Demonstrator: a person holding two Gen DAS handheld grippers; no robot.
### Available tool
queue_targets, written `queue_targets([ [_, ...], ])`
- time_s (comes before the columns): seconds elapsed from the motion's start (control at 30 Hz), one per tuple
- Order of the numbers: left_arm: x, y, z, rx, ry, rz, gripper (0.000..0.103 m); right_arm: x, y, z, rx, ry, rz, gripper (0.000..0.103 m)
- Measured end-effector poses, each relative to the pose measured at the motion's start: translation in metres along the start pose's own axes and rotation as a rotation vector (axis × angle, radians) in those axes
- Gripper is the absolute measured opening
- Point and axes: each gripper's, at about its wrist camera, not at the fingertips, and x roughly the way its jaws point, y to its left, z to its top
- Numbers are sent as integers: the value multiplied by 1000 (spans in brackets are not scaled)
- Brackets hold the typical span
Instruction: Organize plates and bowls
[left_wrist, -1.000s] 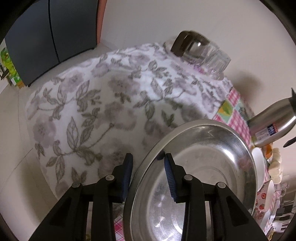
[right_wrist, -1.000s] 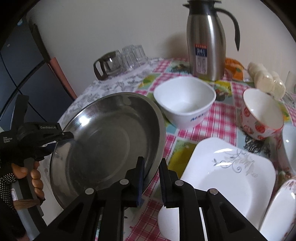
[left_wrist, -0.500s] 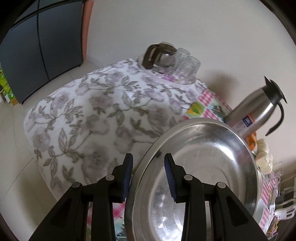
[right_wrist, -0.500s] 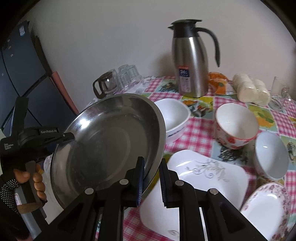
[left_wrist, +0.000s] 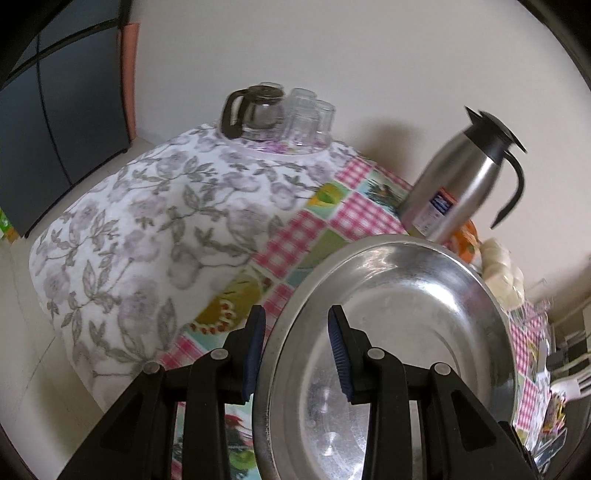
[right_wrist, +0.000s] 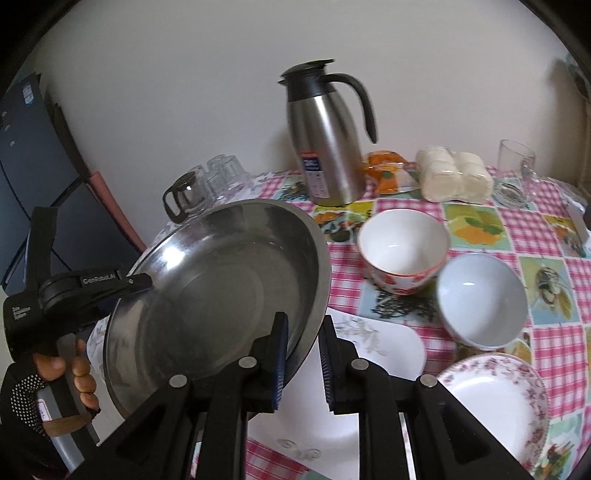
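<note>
A large steel dish (left_wrist: 406, 332) hangs tilted above the table, carried by both grippers. My left gripper (left_wrist: 296, 350) is shut on its left rim; it shows in the right wrist view too, in a gloved hand (right_wrist: 55, 373). My right gripper (right_wrist: 303, 363) is shut on the dish's (right_wrist: 221, 288) near right rim. Below lie a white square plate (right_wrist: 384, 343), a strawberry-patterned bowl (right_wrist: 404, 251), a pale bowl (right_wrist: 480, 295) and a floral plate (right_wrist: 495, 402).
A steel thermos jug (right_wrist: 325, 144) stands at the back of the checked tablecloth (right_wrist: 546, 229). A glass coffee pot with tumblers (left_wrist: 258, 110) sits on a flowered cloth (left_wrist: 147, 221). A pack of white rolls (right_wrist: 454, 177) and a glass mug (right_wrist: 515, 173) are at the back right.
Both grippers have lifted the steel dish and carried it to the right over the table. The square white bowl has gone out of sight behind the dish.
</note>
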Motion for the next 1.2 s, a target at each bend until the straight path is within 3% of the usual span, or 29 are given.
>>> queue_targets([
  [0.73,5,-91,-49,168,61,-60,36,-46,-92,-16,129,-31,-73,20],
  [1.2,13,-93,-64,193,105,-36,36,-44,-97,-35,133,30,-119,20],
])
